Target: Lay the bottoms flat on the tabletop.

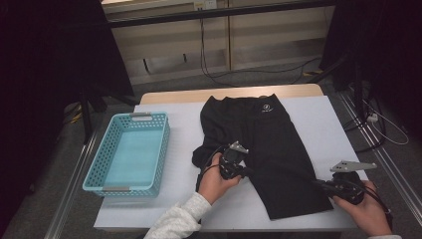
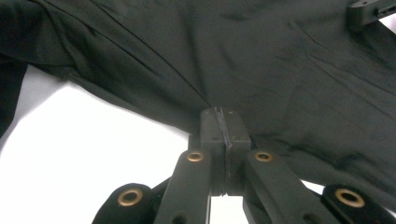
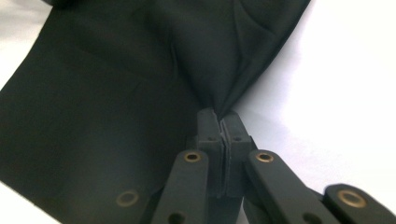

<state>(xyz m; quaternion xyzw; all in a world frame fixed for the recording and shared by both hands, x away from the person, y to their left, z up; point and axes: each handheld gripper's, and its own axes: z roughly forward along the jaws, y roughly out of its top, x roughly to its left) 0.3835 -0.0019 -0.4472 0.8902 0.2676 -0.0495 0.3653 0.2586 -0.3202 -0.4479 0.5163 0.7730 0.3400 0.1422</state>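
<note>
While both forearms come in from the near edge of the surface [image 1: 318,107], each hand grips its tool low and nearly level with the cloth. The left hand [image 1: 215,180], in a pale knitted sleeve [image 1: 180,219], wraps the left gripper [image 1: 246,171] and points it rightward into the near left edge of the black shorts [image 1: 263,144]; its jaws are pressed together on a pinch of that fabric, seen close in the left gripper view [image 2: 223,122]. The right hand [image 1: 367,208] holds the right gripper [image 1: 318,183] at the near right corner of the shorts, aimed leftward; its jaws are likewise clamped on a gathered tip of cloth [image 3: 220,120]. The shorts lie spread on the white surface, waistband toward the far side with a small white logo [image 1: 265,109], one leg reaching toward the near edge. A light blue basket [image 1: 130,152] stands to their left, well apart. The right forearm is cut off by the frame corner. The left leg of the shorts is bunched and dark, its folds hard to make out. The room beyond the surface is mostly in shadow.
</note>
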